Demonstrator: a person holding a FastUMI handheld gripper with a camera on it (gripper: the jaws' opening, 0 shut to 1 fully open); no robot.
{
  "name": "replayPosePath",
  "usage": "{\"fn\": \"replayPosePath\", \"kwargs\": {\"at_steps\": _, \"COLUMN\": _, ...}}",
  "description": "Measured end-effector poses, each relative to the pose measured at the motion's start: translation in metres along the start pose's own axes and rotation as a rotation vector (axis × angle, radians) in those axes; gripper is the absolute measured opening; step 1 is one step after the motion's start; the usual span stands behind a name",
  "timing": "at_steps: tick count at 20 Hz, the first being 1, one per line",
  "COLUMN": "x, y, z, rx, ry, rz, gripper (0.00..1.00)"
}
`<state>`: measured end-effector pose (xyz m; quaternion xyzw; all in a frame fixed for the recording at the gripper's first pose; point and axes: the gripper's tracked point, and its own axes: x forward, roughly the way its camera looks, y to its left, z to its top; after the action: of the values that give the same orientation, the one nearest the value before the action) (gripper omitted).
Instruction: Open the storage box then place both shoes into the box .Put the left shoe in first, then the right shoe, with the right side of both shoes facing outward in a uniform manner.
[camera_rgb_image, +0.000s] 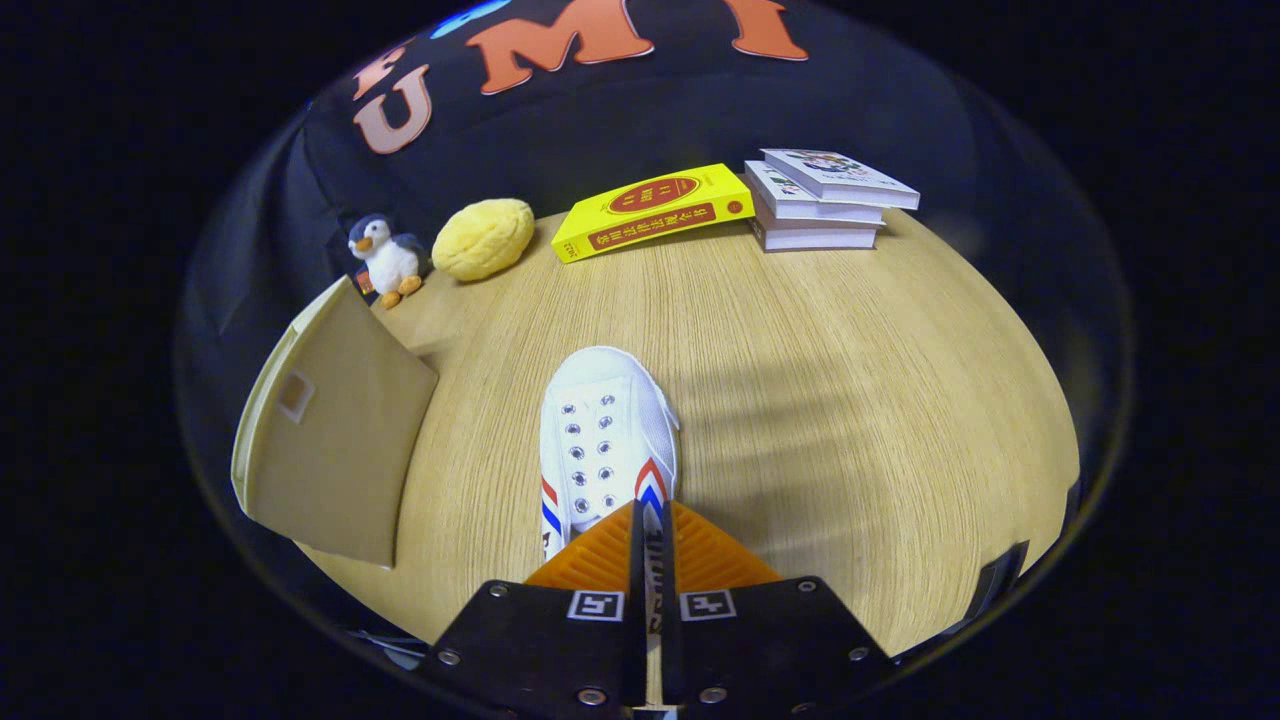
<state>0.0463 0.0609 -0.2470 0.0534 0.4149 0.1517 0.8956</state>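
A white canvas shoe (603, 440) with red and blue side stripes and bare eyelets points away from me, toe toward the books. My gripper (651, 530) is shut on the shoe's right side wall near the heel, the thin wall pinched between both fingers. The shoe hangs just above or on the wooden table (850, 400); I cannot tell which. The beige storage box (330, 430) stands to the left of the shoe, with its lid or flap tilted up toward me and its inside hidden.
Beyond the shoe lie a yellow book (655, 212) and a stack of three white books (820, 200). A yellow plush lump (483, 238) and a small penguin toy (385, 257) sit at the far left, behind the box.
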Motion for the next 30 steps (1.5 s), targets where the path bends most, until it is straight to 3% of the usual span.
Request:
{"fn": "replayPosePath", "kwargs": {"at_steps": 5, "x": 0.003, "y": 0.002, "z": -0.026, "rx": -0.114, "ry": 0.129, "rz": 0.018, "gripper": 0.31}}
{"fn": "replayPosePath", "kwargs": {"at_steps": 8, "x": 0.015, "y": -0.005, "z": -0.036, "rx": -0.171, "ry": 0.191, "rz": -0.026, "gripper": 0.33}}
{"fn": "replayPosePath", "kwargs": {"at_steps": 10, "x": 0.017, "y": -0.003, "z": -0.037, "rx": -0.138, "ry": 0.213, "rz": -0.011, "gripper": 0.34}}
{"fn": "replayPosePath", "kwargs": {"at_steps": 13, "x": 0.018, "y": -0.004, "z": -0.042, "rx": -0.013, "ry": 0.292, "rz": 0.008, "gripper": 0.25}}
{"fn": "replayPosePath", "kwargs": {"at_steps": 16, "x": 0.015, "y": -0.005, "z": -0.037, "rx": -0.059, "ry": 0.227, "rz": 0.04, "gripper": 0.22}}
{"fn": "replayPosePath", "kwargs": {"at_steps": 17, "x": 0.018, "y": -0.009, "z": -0.035, "rx": -0.022, "ry": 0.187, "rz": 0.033, "gripper": 0.08}}
{"fn": "replayPosePath", "kwargs": {"at_steps": 18, "x": 0.016, "y": -0.007, "z": -0.032, "rx": 0.007, "ry": 0.139, "rz": 0.041, "gripper": 0.0}}
{"fn": "replayPosePath", "kwargs": {"at_steps": 22, "x": 0.005, "y": 0.034, "z": -0.01, "rx": 0.225, "ry": 0.01, "rz": 0.2, "gripper": 0.0}}
{"fn": "replayPosePath", "kwargs": {"at_steps": 30, "x": -0.063, "y": 0.119, "z": 0.073, "rx": 0.147, "ry": -0.126, "rz": 0.205, "gripper": 0.0}}
